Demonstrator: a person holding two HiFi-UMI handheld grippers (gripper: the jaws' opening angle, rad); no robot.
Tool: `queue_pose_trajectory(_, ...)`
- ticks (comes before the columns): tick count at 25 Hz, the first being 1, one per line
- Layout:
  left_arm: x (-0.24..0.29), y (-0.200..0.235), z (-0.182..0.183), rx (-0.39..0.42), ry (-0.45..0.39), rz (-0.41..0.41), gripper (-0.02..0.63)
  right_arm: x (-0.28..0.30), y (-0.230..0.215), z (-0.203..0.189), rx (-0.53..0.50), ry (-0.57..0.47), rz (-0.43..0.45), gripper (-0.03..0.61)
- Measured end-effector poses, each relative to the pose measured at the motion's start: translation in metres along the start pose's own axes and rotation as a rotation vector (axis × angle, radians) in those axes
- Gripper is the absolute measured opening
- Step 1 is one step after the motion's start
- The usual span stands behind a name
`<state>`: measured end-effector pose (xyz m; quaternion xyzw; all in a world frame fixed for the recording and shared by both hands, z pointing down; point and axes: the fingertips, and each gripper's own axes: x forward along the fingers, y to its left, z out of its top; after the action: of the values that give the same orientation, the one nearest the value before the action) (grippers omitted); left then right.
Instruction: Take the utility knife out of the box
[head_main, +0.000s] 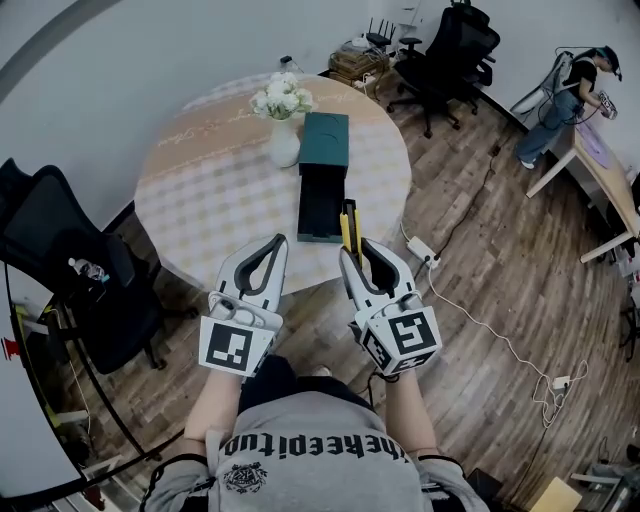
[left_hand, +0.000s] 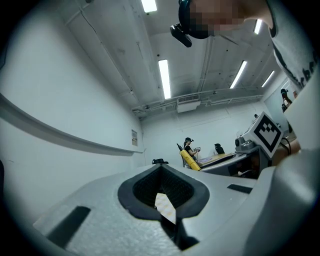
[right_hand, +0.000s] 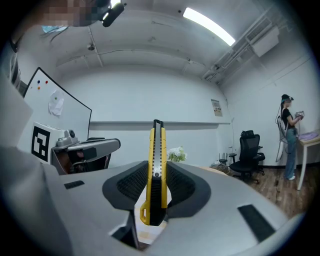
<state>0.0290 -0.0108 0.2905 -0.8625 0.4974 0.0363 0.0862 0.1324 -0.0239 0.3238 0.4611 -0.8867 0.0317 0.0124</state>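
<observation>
- The utility knife (right_hand: 156, 165) is clamped between the jaws of the right gripper (head_main: 352, 252), its yellow body projecting past their tips.
- The left gripper (head_main: 274, 246) jaws are closed tip to tip, with nothing held.
- The open box (head_main: 321, 205) is seen on the desk (head_main: 210, 190), ahead of both jaws.

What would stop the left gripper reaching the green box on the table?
Probably nothing, so yes: the left gripper is empty, open tabletop lies between it and the box, and the vase stands further back.
</observation>
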Motion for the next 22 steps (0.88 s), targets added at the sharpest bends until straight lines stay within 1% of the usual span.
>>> queue_pose_trajectory(4, -0.009, 0.012, 0.005, 0.026, -0.021, 0.012, 0.017, 0.002, 0.012, 0.004, -0.01, -0.009, 0.008, 0.118)
queue_pose_trajectory(9, -0.02, 0.024, 0.009, 0.018, -0.002, 0.005, 0.017, 0.005, 0.026, 0.012, -0.013, -0.023, -0.01, 0.118)
queue_pose_trajectory(13, -0.032, 0.032, 0.008, 0.02, 0.004, -0.017, 0.017, 0.006, 0.036, 0.016, -0.01, -0.033, -0.043, 0.118)
queue_pose_trajectory(16, -0.039, 0.038, 0.006, 0.005, 0.0, -0.037, 0.017, 0.004, 0.044, 0.015, -0.013, -0.034, -0.072, 0.118)
queue_pose_trajectory(22, -0.053, 0.039, 0.007, -0.007, -0.007, -0.092, 0.017, -0.008, 0.061, 0.017, -0.021, -0.04, -0.129, 0.118)
